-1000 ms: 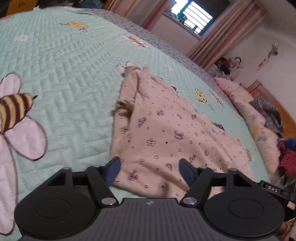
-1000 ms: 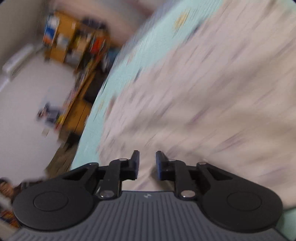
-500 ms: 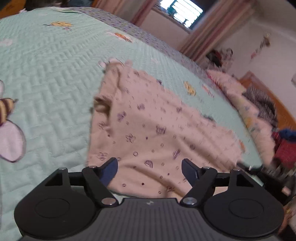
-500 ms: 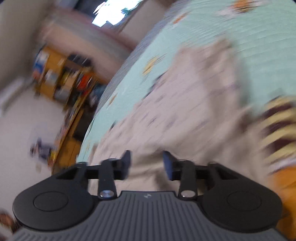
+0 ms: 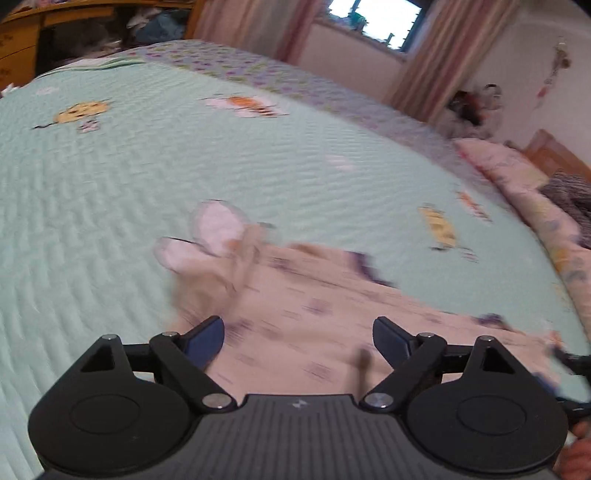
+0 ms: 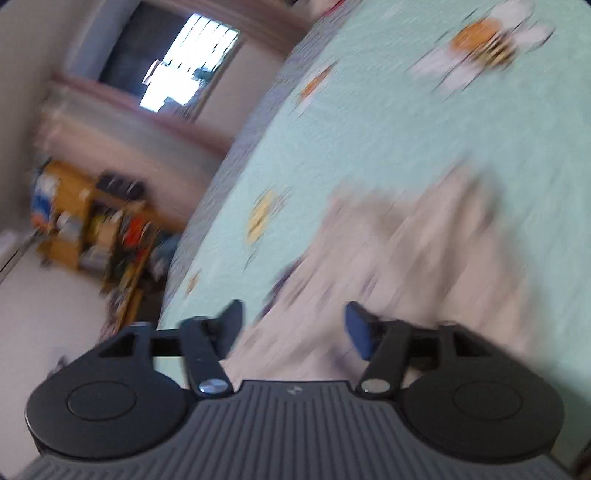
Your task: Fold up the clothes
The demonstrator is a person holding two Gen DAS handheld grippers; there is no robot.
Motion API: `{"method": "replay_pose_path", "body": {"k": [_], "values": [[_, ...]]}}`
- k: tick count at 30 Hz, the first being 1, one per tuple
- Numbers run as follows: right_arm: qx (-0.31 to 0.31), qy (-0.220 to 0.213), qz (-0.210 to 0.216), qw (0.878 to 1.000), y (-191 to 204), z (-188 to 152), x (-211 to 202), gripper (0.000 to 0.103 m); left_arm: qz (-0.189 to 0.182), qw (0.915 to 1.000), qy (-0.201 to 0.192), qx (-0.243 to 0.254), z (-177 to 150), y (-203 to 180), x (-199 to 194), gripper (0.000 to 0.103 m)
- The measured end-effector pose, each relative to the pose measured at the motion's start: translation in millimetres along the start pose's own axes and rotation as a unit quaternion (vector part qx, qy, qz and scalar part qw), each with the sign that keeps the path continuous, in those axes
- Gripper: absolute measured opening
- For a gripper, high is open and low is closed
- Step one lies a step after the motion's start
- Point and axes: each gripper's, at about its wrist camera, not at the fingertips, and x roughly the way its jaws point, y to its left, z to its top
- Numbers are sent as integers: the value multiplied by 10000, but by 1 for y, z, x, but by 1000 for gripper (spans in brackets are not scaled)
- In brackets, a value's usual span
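Both tongs stand wide w/ nothing between the fingers. Left gripper [image 5: 297, 336] hangs just above the near edge of the garment [image 5: 332, 306], its blue pads [image 5: 205, 339] spread well apart, one over the garment's left edge, the other over the cloth further right. Right gripper [image 6: 293, 325] is likewise spread, pads [image 6: 358, 332] apart, tilted sharply so the bed runs diagonally thru its view; the garment [image 6: 406, 258] lies under and ahead of it.

Garment: pale peach/pink cloth w/ small dark purple prints, lying mostly flat on the bedspread [image 5: 110, 184], which is mint green, quilted, w/ bee and flower patches. Far left corner of the garment is bunched up in a lump, just beside a pink flower patch [image 5: 218, 229]. Both views are motion-blurred, so fold lines and the exact outline can't be made out; can't tell if either gripper touches the cloth.

Round the bed, left view: window [image 5: 373, 18] w/ striped curtains [image 5: 424, 62], pink pillow [image 5: 506, 162] at the right end, dark striped bundle [image 5: 569, 195] beyond it, wooden furniture at top left. Bottom right corner shows a bit of a hand [image 5: 580, 446], blurred. Right view: window [image 6: 184, 70], cluttered wooden shelves [image 6: 92, 229] against the wall, pale floor below.
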Motion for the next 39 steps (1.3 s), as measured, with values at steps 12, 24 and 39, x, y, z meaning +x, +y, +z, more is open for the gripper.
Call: {"method": "replay_pose_path", "body": {"k": [12,24,39], "values": [[-296,566,753,9951,40,-19,33,70,-150,9997,-207,-14,24,-7,18,88],[-948,523,491,9929,42,-17,-36,70,-570,9972,-336,-355,12,12,-34,88],[-1737,1109,1176,9714,97,-60,-38,78,-286,9922,-219,1194,-171,-33,-126,90]]}}
